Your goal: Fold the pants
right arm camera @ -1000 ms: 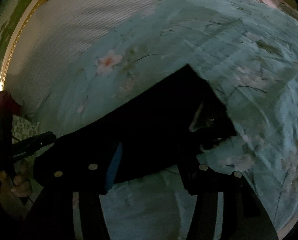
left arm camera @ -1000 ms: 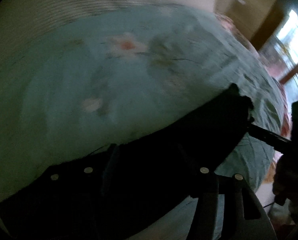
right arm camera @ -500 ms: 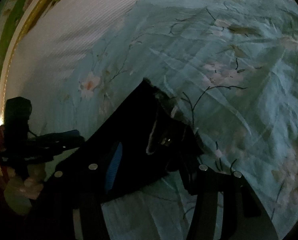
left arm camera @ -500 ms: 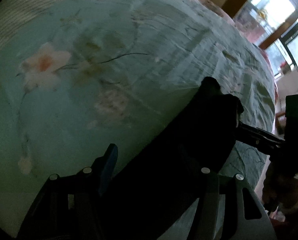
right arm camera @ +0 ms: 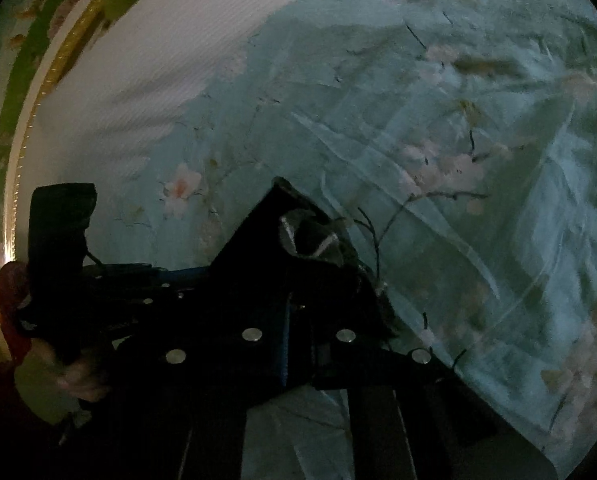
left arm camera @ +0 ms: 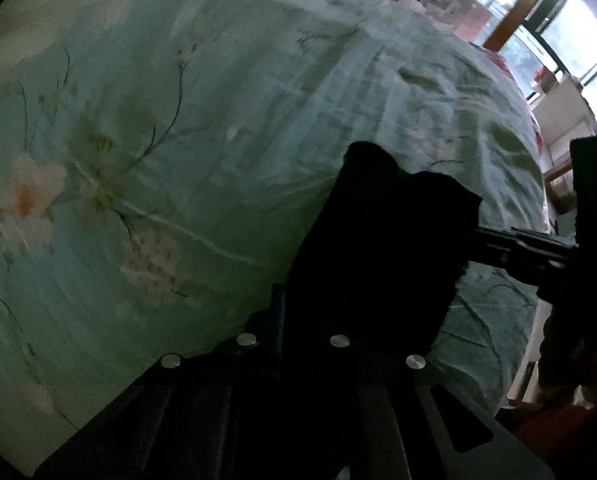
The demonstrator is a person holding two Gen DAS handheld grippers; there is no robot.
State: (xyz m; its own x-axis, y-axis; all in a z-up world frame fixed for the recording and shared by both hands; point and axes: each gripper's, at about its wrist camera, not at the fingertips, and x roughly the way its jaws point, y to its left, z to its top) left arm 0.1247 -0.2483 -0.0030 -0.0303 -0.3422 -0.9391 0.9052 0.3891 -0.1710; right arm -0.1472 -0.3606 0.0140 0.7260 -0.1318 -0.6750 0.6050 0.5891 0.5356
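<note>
Both jaws just closed, left gripper [left arm camera: 294,320] and right gripper [right arm camera: 298,320] pinching the black pants [left arm camera: 378,240] on the floral bedspread [left arm camera: 178,160]. Best lifted level, edges kept aligned.

Black pants [left arm camera: 382,240] lie on the pale teal flowered bedspread [left arm camera: 178,160], bunched into a narrow folded band near its edge. One end shows a ragged, uneven outline against the cloth. In the right wrist view the pants [right arm camera: 282,280] show a turned-over flap with a pale lining edge.
</note>
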